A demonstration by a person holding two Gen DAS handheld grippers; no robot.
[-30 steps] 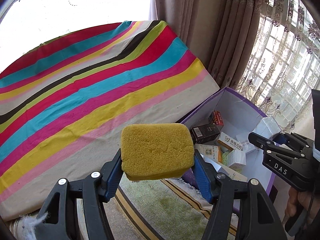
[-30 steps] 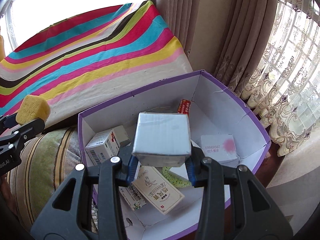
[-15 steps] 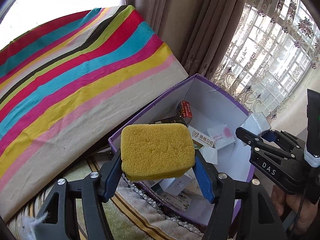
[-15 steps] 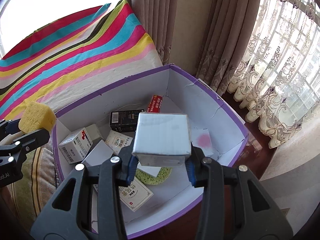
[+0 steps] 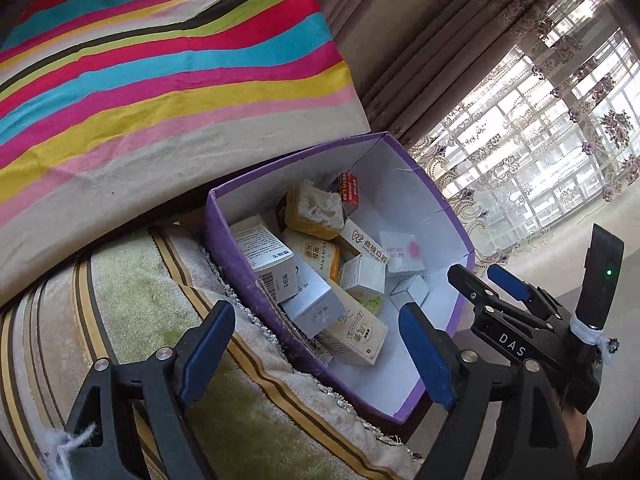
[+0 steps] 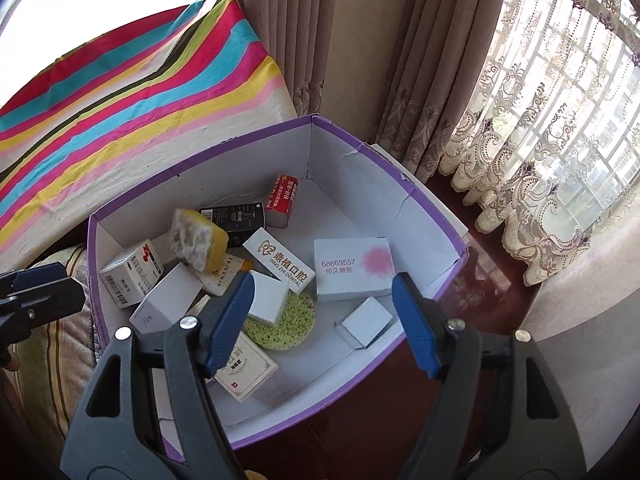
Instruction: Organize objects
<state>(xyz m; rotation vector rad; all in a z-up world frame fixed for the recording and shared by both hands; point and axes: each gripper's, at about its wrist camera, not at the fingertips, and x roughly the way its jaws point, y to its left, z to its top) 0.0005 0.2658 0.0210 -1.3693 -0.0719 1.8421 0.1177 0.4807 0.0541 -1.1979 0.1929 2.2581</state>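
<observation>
Fingers just opened, empty, over purple box

The left claw points steeply downward, its blue pads spread wide, nothing between them; its jaws have just been opening. The right claw tilts down likewise beside it, jaws also just opened, pads apart and empty.
</observation>
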